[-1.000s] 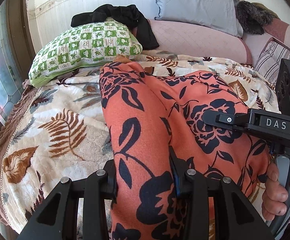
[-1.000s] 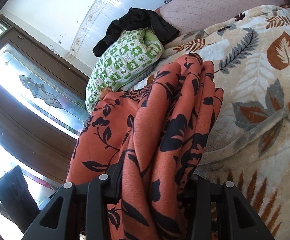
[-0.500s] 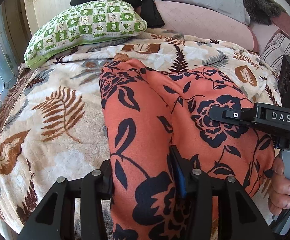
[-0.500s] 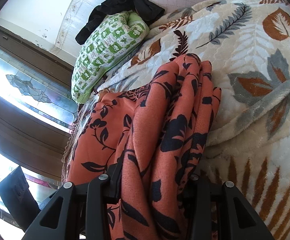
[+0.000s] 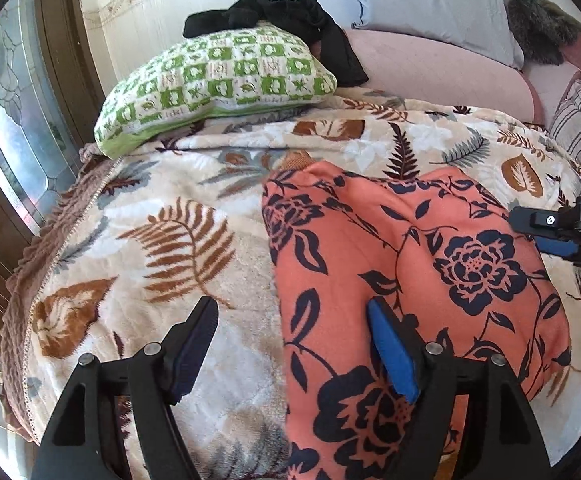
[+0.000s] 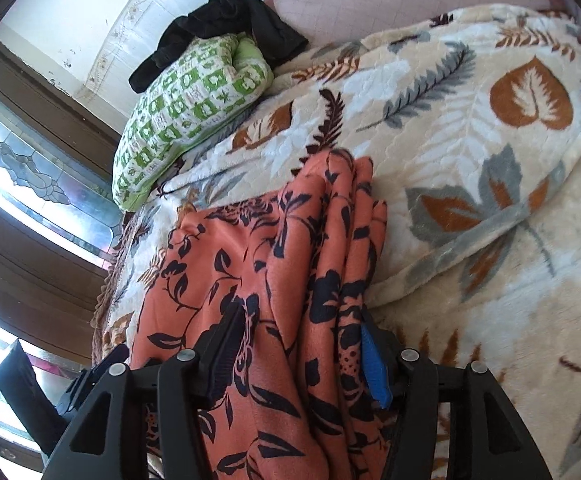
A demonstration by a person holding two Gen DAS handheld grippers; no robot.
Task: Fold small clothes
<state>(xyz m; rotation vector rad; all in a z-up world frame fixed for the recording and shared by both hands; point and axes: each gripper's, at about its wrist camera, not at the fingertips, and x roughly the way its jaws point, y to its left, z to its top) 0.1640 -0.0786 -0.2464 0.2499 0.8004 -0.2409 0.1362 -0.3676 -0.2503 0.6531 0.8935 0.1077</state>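
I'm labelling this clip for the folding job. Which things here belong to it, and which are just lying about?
Part of the job:
- orange floral garment
- left gripper, open beside it
- right gripper, fingers open around its folded edge

Lying about:
- green checked pillow
- black clothing
- leaf-print blanket
- grey pillow

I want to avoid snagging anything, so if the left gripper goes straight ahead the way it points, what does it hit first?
The left gripper is open; ahead lies the leaf-print blanket, with the orange floral garment's edge just right. Depth is unclear.
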